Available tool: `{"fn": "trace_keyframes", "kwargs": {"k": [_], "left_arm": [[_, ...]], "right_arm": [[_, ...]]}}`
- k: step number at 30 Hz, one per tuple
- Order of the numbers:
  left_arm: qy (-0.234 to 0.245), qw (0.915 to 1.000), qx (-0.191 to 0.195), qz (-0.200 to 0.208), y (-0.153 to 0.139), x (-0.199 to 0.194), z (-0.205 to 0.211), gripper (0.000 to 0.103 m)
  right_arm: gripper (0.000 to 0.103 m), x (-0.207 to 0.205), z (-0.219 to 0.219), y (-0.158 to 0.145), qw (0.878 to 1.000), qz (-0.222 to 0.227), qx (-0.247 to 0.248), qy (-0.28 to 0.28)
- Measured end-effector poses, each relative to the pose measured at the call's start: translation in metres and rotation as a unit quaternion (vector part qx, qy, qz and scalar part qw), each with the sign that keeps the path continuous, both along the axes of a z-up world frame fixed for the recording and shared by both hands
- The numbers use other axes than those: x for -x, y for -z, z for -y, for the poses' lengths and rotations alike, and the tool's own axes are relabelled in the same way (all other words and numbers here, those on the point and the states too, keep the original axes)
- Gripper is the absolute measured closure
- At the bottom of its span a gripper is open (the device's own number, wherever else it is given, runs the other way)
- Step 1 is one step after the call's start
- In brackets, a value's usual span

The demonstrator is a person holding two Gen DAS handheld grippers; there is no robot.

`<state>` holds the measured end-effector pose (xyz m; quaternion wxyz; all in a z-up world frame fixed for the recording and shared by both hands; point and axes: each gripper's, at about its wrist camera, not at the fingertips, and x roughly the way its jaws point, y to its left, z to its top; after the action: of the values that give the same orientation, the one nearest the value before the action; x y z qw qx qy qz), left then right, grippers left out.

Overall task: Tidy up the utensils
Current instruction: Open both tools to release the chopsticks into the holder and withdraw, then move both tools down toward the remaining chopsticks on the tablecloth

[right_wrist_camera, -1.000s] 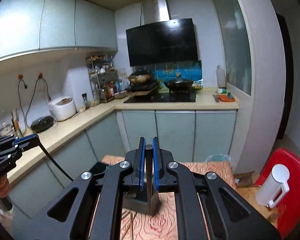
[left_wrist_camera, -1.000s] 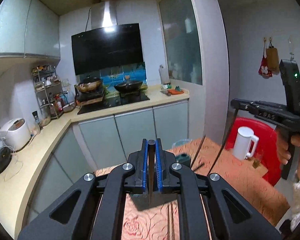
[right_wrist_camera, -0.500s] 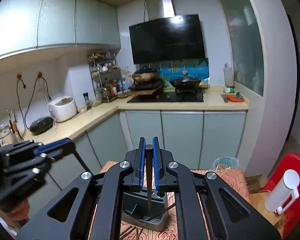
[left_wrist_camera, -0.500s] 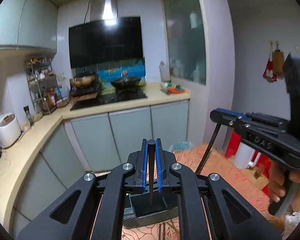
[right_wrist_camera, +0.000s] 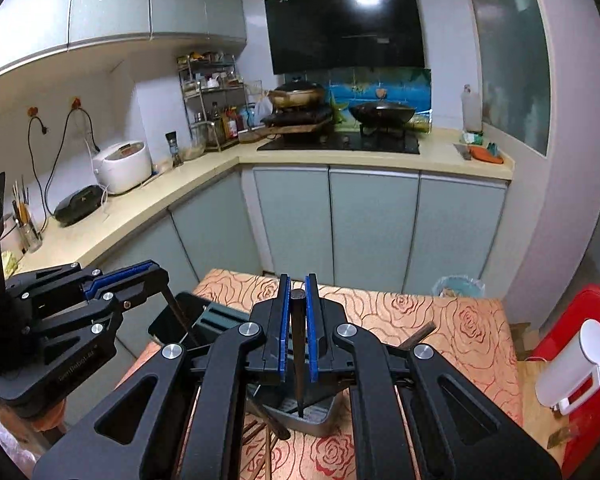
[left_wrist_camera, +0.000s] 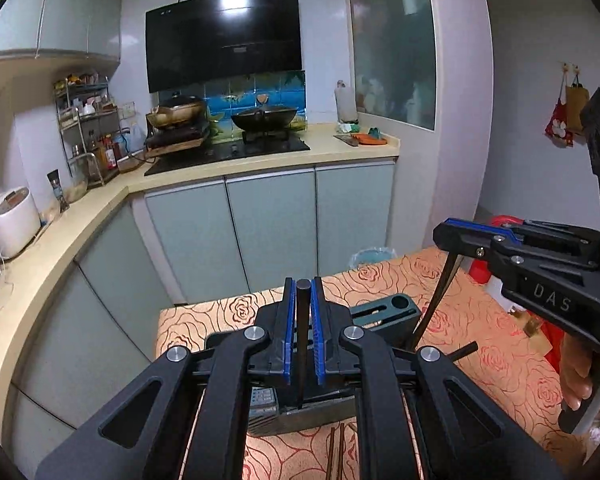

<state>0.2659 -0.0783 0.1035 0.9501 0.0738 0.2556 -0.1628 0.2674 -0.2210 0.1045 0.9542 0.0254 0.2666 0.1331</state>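
My left gripper [left_wrist_camera: 302, 332] is shut on a dark chopstick [left_wrist_camera: 302, 344] that hangs straight down, its tip just over the dark grey utensil holder [left_wrist_camera: 380, 314] on the rose-patterned table. My right gripper [right_wrist_camera: 298, 328] is shut on another dark chopstick [right_wrist_camera: 298, 360], its tip at the slotted top of the holder [right_wrist_camera: 312, 414]. Each gripper shows in the other's view, the right [left_wrist_camera: 452, 236] and the left [right_wrist_camera: 156, 278], each with its stick slanting down into the holder. More chopsticks [left_wrist_camera: 334, 452] lie on the table in front of the holder.
The table [right_wrist_camera: 440, 320] stands before kitchen cabinets. A white kettle [right_wrist_camera: 572, 368] sits on a red stool [right_wrist_camera: 580, 308] at right. A loose dark stick [left_wrist_camera: 466, 349] pokes out beside the holder. A bin [right_wrist_camera: 458, 286] stands behind the table.
Both grippers have come lower and closer to the holder, and the two chopstick tips have come down to its top. Both stay shut on their sticks.
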Motion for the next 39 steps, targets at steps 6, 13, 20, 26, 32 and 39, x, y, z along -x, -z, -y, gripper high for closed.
{"fn": "trace_keyframes", "kwargs": {"k": [6, 13, 20, 26, 32, 39], "left_arm": [[-0.006, 0.9998, 0.014, 0.011, -0.006, 0.011, -0.01, 0.05], [-0.01, 0.9994, 0.026, 0.018, -0.009, 0.027, -0.024, 0.033], [-0.009, 0.9993, 0.027, 0.024, 0.0, 0.054, -0.038, 0.025], [-0.01, 0.9996, 0.023, 0.016, 0.018, 0.083, -0.05, 0.024], [-0.014, 0.9991, 0.038, -0.008, 0.044, 0.107, -0.07, 0.024], [-0.025, 0.9991, 0.017, -0.029, 0.086, 0.137, -0.087, 0.024]], "right_arm": [[0.054, 0.005, 0.001, -0.001, 1.0, 0.002, -0.009, 0.008], [0.054, 0.018, 0.01, -0.008, 1.0, 0.015, -0.009, 0.016], [0.053, 0.047, 0.023, -0.015, 0.999, 0.04, -0.007, 0.022], [0.053, 0.08, 0.03, -0.009, 0.998, 0.055, 0.0, 0.023], [0.052, 0.112, 0.036, 0.014, 0.998, 0.053, 0.009, 0.028], [0.052, 0.153, 0.041, 0.054, 0.998, 0.043, 0.024, 0.034]]}}
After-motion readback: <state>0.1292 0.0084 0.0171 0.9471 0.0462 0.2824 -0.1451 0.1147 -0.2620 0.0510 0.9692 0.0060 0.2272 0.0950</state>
